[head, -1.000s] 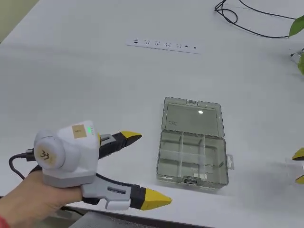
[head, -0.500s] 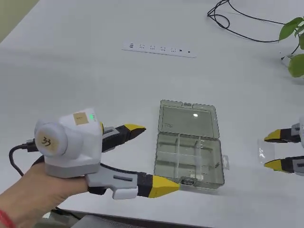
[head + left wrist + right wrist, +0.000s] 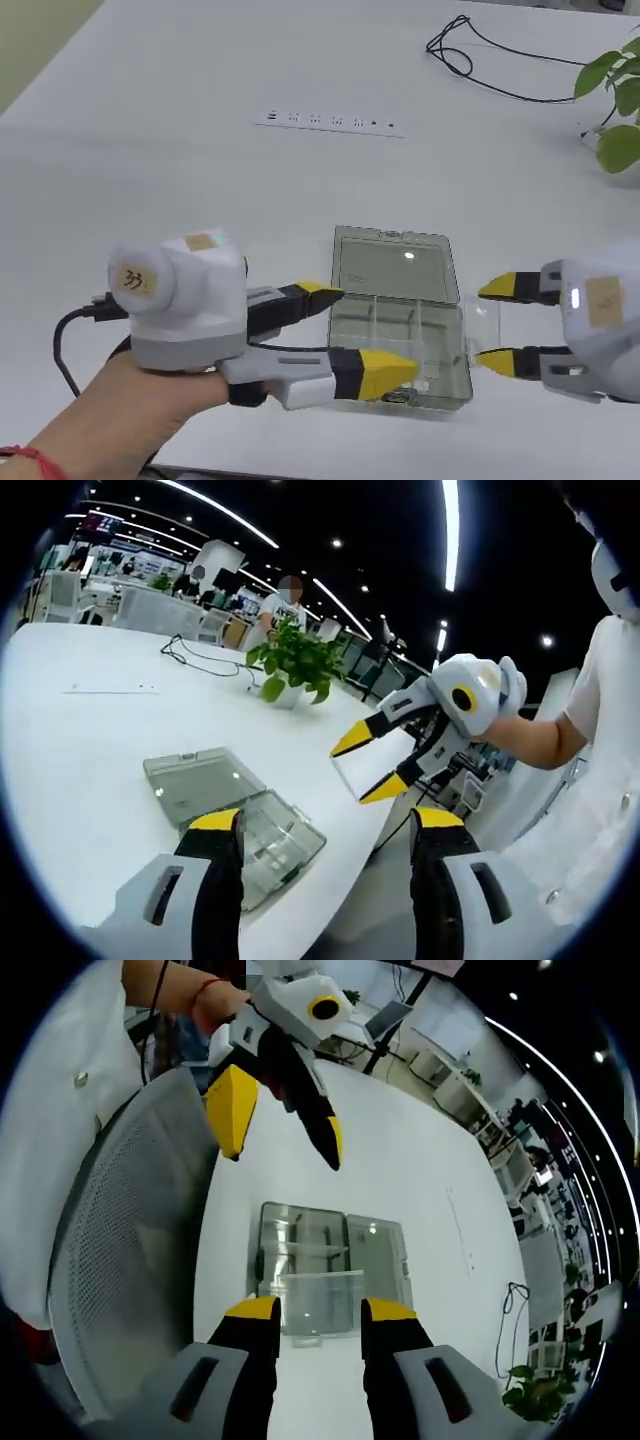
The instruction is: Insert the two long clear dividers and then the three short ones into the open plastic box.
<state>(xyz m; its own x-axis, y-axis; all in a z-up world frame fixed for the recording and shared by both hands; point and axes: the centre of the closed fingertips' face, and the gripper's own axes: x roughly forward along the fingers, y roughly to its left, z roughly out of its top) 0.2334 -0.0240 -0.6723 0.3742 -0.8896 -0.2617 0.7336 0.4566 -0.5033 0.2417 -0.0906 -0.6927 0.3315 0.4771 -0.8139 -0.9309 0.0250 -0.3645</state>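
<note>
Where the left tool [image 3: 352,330] hangs at the near left of the white tabletop [image 3: 200,170], we see its yellow-tipped jaws spread wide and holding nothing. In the head view its lower tip overlaps the front left corner of the clear grey hinged plastic box [image 3: 395,265]. The box lies open at centre, its lid folded flat behind the tray. Partition lines show in the tray, though we cannot tell how many dividers are seated. At right, the right tool [image 3: 497,324] pinches a thin clear rectangular plastic divider [image 3: 318,1303] by two opposite edges, its jaws partly apart across it, just beside the box's right wall. We judge three risks. The slick divider may pivot or spring out of so narrow an edge grip. It may enter askew and jam outside its slots. The light box, apparently unbraced, may slide on the tabletop when pushed unless the left tool steadies it.
</note>
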